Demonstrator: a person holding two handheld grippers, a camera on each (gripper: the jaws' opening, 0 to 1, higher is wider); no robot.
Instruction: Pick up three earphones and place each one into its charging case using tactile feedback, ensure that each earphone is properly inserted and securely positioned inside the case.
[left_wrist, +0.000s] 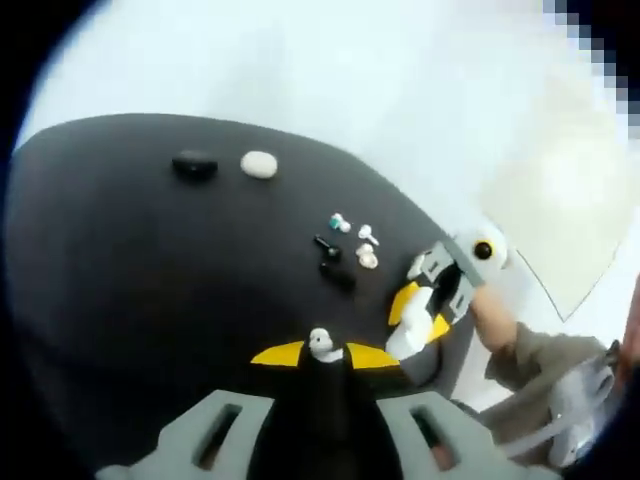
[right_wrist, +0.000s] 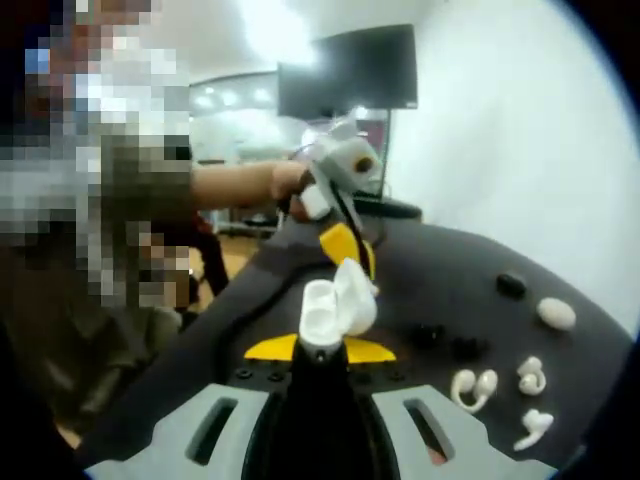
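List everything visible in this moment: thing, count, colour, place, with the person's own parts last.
Table: one, black, under everything.
Closed cases: two, one black, one white, side by side at the table's far edge.
Loose earphones: small cluster, white and black, mid-table; exact count unclear.
Open charging case: one, white, lid up, in the right gripper.
Earphone: one, white, in the left gripper.
Monitor: one, dark, background.
Person's hand: holding the left gripper.
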